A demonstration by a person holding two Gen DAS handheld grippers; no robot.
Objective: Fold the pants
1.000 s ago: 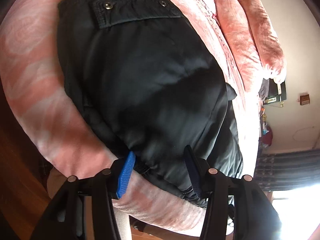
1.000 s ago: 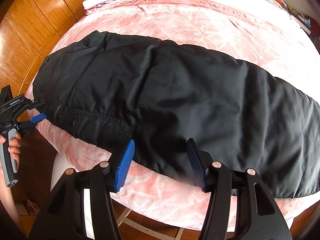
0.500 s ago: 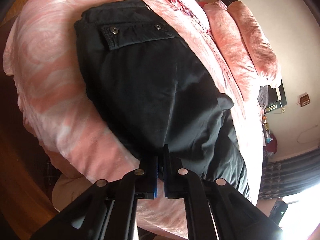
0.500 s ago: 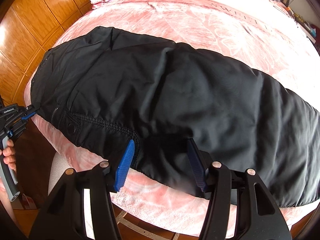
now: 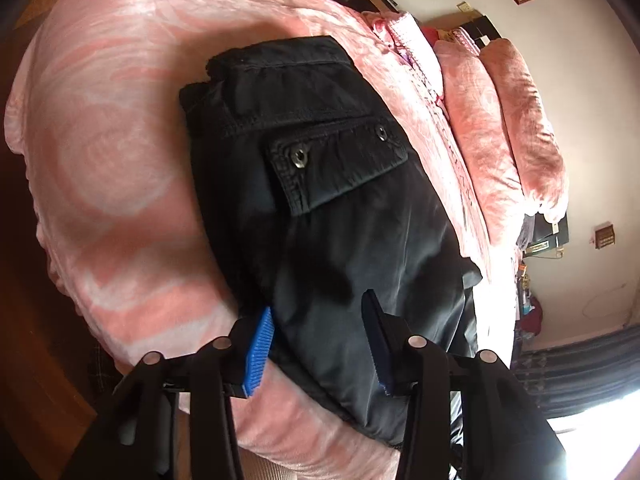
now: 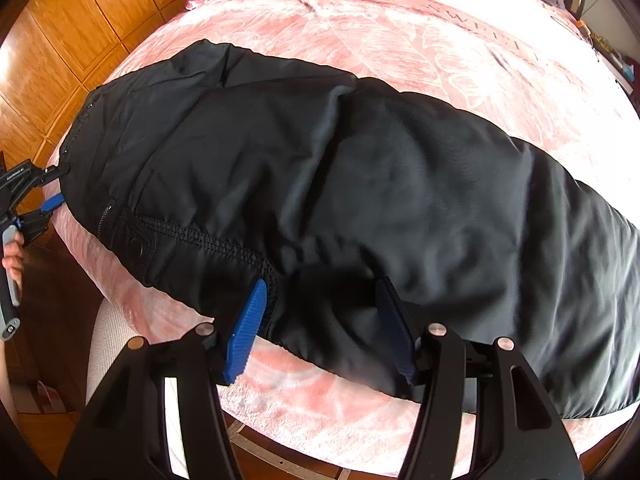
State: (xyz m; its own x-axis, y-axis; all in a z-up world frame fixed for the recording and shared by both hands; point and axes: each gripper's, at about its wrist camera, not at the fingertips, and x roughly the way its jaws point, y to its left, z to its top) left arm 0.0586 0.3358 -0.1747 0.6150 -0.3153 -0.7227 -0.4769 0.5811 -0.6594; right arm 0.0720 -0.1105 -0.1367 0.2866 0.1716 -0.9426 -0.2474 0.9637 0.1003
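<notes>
black pants (image 6: pixel 360 208) are laid out lengthwise along the near edge of my bed (image 6: pixel 460 40), on the pink blanket (image 5: pixel 120 152); waist end is off to my left, legs run off to my right; from the left cam the flap pocket (image 5: pixel 340 164) with its two snaps faces up, waistband just past it.

left tool (image 5: pixel 320 348) sits at the waist end with the pads parted and opening right now; the near edge of the pants lies between the pads, and the blue pad (image 5: pixel 260 356) is just beside the fabric edge, not pinching it as far as i can see; you can also spot that tool from the right cam at the far left (image 6: pixel 50 190), my hand (image 6: pixel 12 258) on its grip, its tips right at the waistband.

right tool (image 6: pixel 320 328) is about mid-length of the pants, pointing steeply down, jaws spread fairly wide and easing open a bit more; the pants edge with the stitched seam (image 6: pixel 208 236) lies in the gap; the left pad looks to be touching the fabric edge, the right pad is in shadow over the cloth, so no squeeze that i can see.

pillows (image 5: pixel 520 128) are stacked at the head of the bed; wood wardrobe (image 6: pixel 80 20) behind the waist end.
</notes>
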